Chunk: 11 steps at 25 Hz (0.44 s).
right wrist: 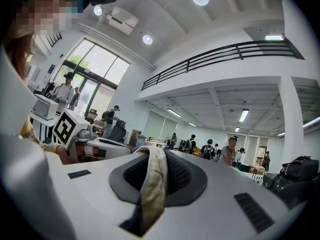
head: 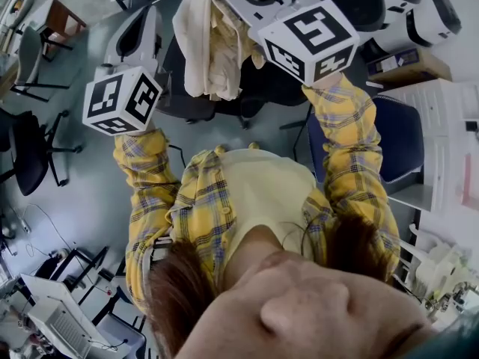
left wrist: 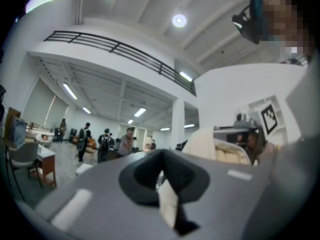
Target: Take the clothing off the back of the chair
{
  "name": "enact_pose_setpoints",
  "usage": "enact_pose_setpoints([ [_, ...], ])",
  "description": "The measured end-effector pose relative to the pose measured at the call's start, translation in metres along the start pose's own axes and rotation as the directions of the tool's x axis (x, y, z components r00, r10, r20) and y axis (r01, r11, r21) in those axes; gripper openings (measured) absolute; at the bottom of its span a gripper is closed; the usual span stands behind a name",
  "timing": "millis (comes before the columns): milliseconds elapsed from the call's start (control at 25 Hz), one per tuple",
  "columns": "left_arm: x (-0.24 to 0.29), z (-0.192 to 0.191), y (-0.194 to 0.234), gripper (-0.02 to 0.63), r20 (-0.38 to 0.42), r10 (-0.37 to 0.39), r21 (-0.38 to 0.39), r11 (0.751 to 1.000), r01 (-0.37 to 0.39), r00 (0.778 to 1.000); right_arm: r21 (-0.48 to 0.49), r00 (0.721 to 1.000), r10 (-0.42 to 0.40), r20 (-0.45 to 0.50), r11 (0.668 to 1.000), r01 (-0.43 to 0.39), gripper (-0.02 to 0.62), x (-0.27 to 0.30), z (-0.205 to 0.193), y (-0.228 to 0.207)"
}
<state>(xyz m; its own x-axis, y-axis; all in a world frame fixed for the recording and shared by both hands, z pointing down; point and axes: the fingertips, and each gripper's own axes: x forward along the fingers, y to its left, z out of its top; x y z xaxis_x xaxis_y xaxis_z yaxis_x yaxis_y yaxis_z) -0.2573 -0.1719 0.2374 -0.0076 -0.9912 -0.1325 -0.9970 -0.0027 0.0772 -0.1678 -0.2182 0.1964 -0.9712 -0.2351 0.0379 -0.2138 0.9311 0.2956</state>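
Right gripper (right wrist: 150, 181): we see it clenched on the clothing (right wrist: 152, 176); a cream fold runs up between the jaws and over their top.
Left gripper (left wrist: 162, 186): jaws closed on a pale strip (left wrist: 168, 205); we cannot tell whether the strip belongs to the clothing.
Clothing: in the head view it hangs bunched from the right gripper, over the dark chair (head: 277, 88); we cannot tell whether they touch.
Spacing: left gripper is just beside the clothing's left edge.
Sleeves (head: 146, 170): yellow plaid, both raised.
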Motion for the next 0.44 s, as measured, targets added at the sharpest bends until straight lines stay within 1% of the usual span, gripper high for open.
enact_pose_setpoints([
  [440,-0.0094,-0.0027,-0.0035,0.006,0.000,0.007,0.003,1.000,-0.007,1.000,0.029,1.000,-0.026,0.012,0.999,0.025,0.049,-0.0019,-0.0015,-0.0071],
])
